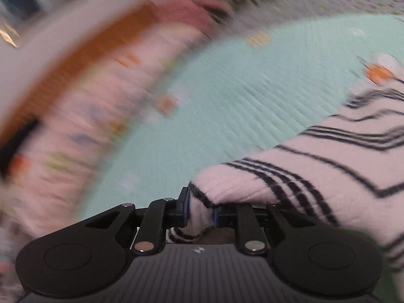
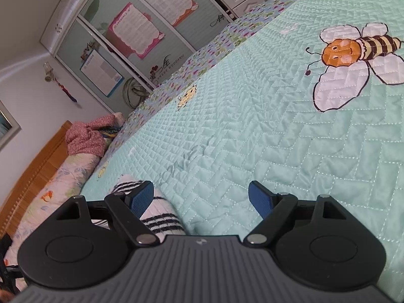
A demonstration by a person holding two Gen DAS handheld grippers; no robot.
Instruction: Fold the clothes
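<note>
Jaws of the left gripper [image 1: 200, 210] pinch a fold of the white, black-striped garment [image 1: 315, 166], which trails to its right over the mint quilted bedspread [image 1: 227, 96]; the right gripper [image 2: 202, 199] stands spread and empty, with striped cloth lying beside its left finger. Only a thin bunched edge seems caught, so a quick pull could slip it free or drag the garment crooked.

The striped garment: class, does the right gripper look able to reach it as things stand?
Probably yes. The right gripper is open above the quilt, and the striped garment lies just beside its left finger, nothing between. The left gripper already pinches another part.
</note>
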